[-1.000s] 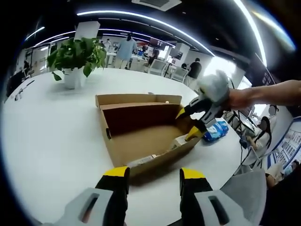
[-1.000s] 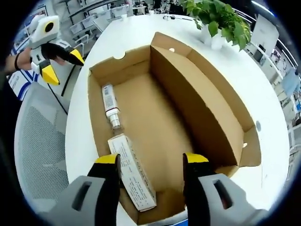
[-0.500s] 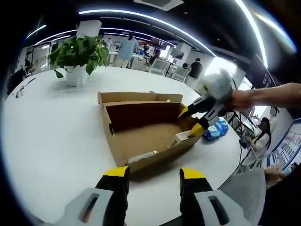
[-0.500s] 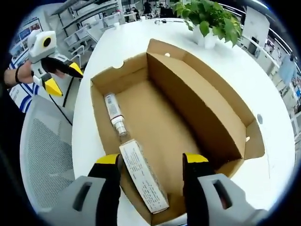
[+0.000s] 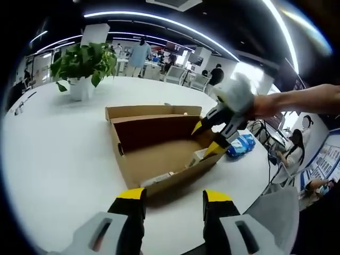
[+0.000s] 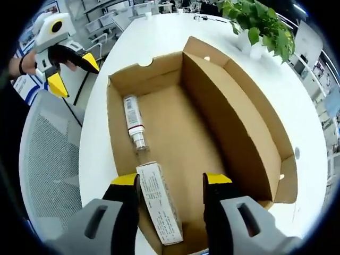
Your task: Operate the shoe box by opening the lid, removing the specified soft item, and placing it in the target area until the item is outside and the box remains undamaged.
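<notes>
Two items inside the open shoe box (image 6: 175, 138) on the surface (image 5: 58, 143): bottle (image 6: 134, 121) at 11 o'clock, carton (image 6: 159, 202) below. Right hand-held gripper (image 6: 166, 183) spread over carton; left hand-held gripper (image 5: 172, 195) spread, empty. Lid open; soft item unidentifiable, removal pending.

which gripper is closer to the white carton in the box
Right. The right gripper hangs over the box's near end, its jaws open either side of the white carton. The left gripper sits back off the box's long side.
</notes>
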### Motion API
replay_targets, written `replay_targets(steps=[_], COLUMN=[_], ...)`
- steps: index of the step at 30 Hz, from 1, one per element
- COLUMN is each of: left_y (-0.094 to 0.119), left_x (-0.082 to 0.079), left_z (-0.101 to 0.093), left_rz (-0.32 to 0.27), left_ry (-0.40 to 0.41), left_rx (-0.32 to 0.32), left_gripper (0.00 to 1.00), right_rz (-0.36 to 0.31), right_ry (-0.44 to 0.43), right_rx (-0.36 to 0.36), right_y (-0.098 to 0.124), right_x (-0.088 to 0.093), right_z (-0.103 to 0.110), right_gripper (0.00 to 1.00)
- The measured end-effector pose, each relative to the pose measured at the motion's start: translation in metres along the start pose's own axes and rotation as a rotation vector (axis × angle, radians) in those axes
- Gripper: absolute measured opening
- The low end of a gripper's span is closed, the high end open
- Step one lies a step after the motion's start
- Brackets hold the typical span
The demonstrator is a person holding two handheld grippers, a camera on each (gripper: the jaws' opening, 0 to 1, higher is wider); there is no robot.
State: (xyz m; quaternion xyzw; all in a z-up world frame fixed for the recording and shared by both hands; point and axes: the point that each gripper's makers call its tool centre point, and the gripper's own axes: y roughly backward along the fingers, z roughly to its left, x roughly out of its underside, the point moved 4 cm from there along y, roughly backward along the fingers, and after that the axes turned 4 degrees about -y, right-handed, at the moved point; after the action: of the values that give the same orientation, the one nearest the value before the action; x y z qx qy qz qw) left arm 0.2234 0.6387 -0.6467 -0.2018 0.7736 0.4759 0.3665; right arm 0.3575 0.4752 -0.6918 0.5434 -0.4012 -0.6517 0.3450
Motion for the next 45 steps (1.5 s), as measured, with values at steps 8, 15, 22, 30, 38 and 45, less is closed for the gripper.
replay_targets(steps=[8, 15, 22, 30, 38, 45], left_y=[-0.007, -0.008, -0.006, -0.001, 0.0, -0.005], left_x=[0.0, -0.005, -0.004, -0.005, -0.005, -0.011], left_z=[-0.004, -0.004, 0.002, 0.007, 0.014, 0.011], left_rz=[0.007, 0.002, 0.002, -0.004, -0.004, -0.011], left_ry=[0.005, -0.002, 0.006, 0.015, 0.022, 0.017], left_rx=[0.017, 0.018, 0.007, -0.009, -0.016, -0.008], left_gripper=[0.43, 0.43, 0.43, 0.43, 0.43, 0.42], right_rz=[0.039, 0.044, 0.089, 0.236, 0.193, 0.176], right_ry=[0.053, 0.088, 0.156, 0.198, 0.118, 0.105], right_rx=[-0.023, -0.047, -0.023, 0.04, 0.035, 0.068], right_y=[-0.004, -0.012, -0.023, -0.03, -0.027, -0.021], right_x=[-0.008, -0.015, -0.013, 0.025, 0.031, 0.029], right_z=[-0.001, 0.007, 0.008, -0.003, -0.002, -0.003], right_gripper=[0.46, 0.44, 0.37, 0.27, 0.19, 0.18])
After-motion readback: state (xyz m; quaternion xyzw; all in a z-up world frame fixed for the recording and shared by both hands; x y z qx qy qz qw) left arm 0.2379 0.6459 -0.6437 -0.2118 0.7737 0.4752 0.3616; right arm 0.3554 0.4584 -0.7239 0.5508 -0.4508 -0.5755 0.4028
